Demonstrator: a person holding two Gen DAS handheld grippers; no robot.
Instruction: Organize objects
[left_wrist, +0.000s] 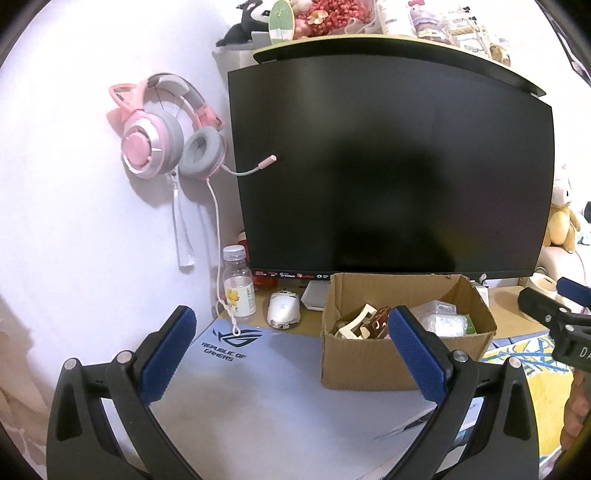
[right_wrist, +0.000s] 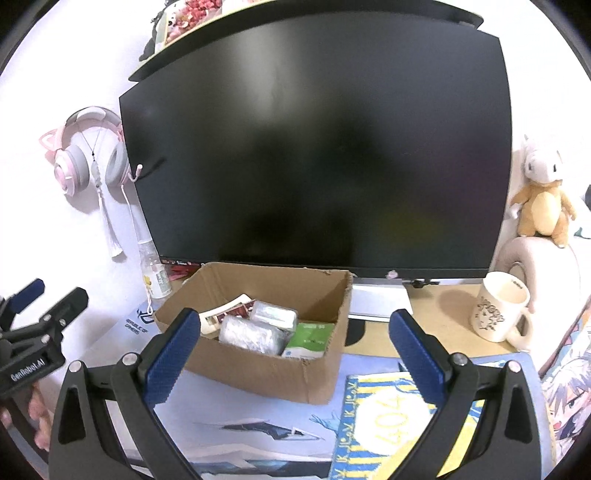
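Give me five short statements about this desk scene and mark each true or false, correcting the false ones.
1. The monitor is dark. True.
2. The left gripper is shut on the white mouse. False: its jaws stand open and empty; the mouse lies on the desk beside the cardboard box.
3. The pink cat-ear headset hangs on the wall left of the monitor. True.
4. The cardboard box is empty. False: it holds several packets, including a green and white pack.
5. The cream mug lies tipped over. False: it stands upright right of the box.

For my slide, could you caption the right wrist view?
Open right gripper facing a filled cardboard box below a monitor.
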